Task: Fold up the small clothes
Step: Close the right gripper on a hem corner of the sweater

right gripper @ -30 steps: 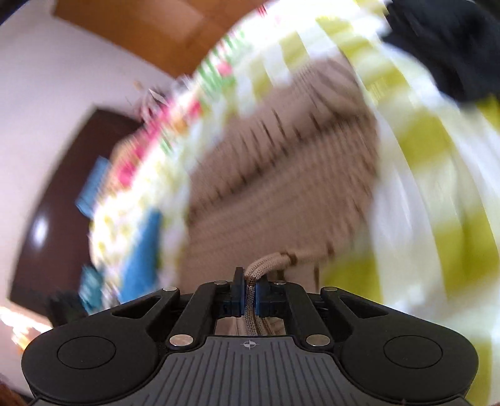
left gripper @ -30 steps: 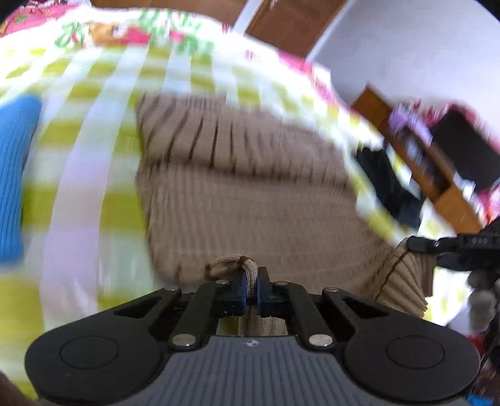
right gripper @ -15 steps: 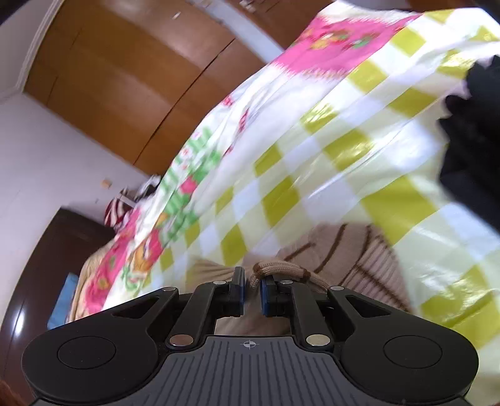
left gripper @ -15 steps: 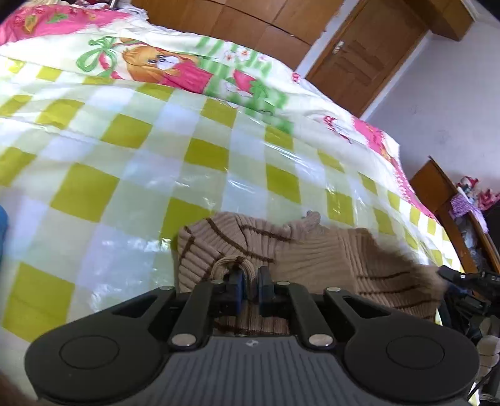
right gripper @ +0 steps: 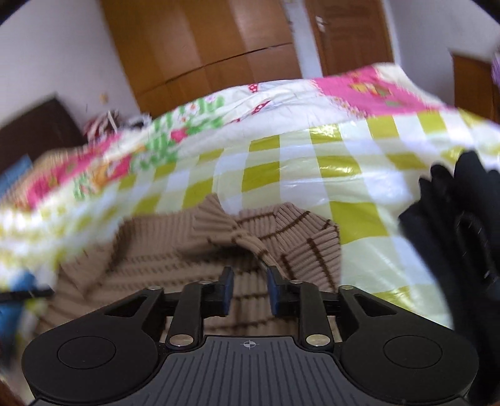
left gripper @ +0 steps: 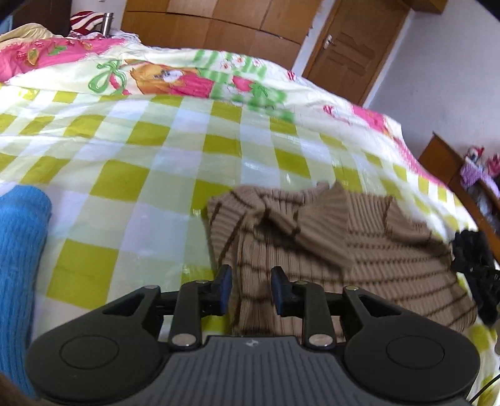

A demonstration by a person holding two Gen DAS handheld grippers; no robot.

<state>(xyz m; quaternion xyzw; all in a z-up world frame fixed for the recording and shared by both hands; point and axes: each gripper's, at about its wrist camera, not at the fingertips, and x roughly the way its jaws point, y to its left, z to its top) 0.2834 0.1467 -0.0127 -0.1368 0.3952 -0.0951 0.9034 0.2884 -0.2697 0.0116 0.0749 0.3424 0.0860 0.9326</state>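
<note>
A tan ribbed sweater with thin brown stripes (left gripper: pixel 359 250) lies folded over on the checked bedspread (left gripper: pixel 156 156). Its sleeves lie bunched on top at the far edge. My left gripper (left gripper: pixel 251 289) is open just above the sweater's near left edge, with nothing between the jaws. In the right wrist view the same sweater (right gripper: pixel 193 250) lies below my right gripper (right gripper: pixel 248 290), which is open and empty over the near right part, close to a striped sleeve (right gripper: pixel 312 246).
A blue knitted garment (left gripper: pixel 18 265) lies at the left of the bed. A black garment (right gripper: pixel 462 225) lies at the right, also seen in the left wrist view (left gripper: pixel 475 265). Wooden wardrobe (left gripper: pixel 218 22) and door (left gripper: pixel 353 47) stand beyond the bed.
Both grippers carried the sweater's edge over toward the far side, then opened and let go of it. The sweater now lies folded on the bed.
</note>
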